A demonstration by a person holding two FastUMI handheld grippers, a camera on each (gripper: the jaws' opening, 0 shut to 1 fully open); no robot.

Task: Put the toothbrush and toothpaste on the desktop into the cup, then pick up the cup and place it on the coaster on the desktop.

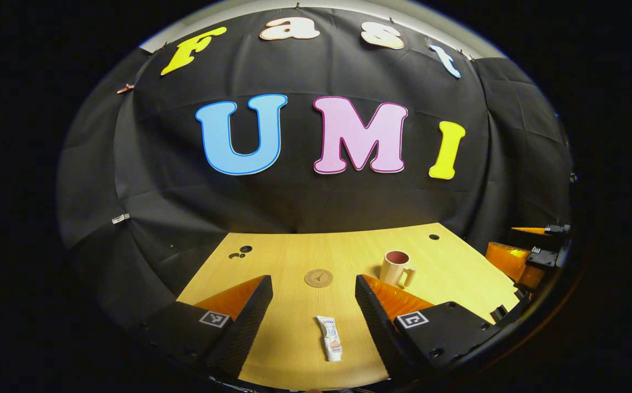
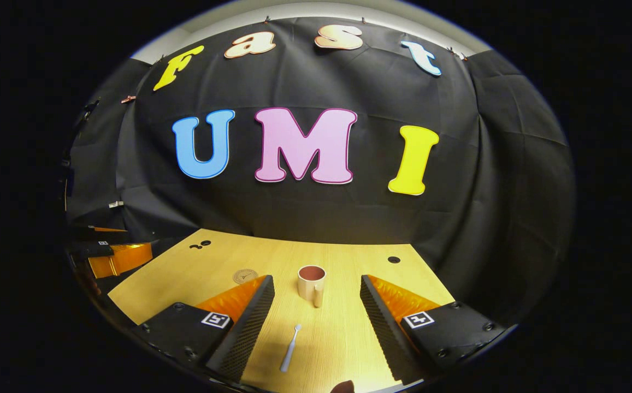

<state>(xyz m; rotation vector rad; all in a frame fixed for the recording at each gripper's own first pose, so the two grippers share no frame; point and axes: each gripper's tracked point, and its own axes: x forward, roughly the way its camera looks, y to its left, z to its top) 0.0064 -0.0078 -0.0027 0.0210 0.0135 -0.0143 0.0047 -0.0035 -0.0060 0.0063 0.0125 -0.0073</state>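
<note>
Desktop (image 2: 343, 327): coaster (image 2: 245, 276) partly gripper-hidden (image 2: 316, 322)

The left gripper (image 1: 313, 316) hangs above the desktop (image 1: 458, 256) with its two fingers spread wide apart and nothing between them touching either finger. The right gripper (image 2: 317, 322) also hangs above the desktop, its fingers equally wide apart and gripping nothing. In the left gripper view, the right gripper appears at the desktop's right edge.

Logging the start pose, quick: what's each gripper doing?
Left gripper: open, holding nothing, toothpaste between its fingers.
Right gripper: open, holding nothing, above toothbrush.
</note>
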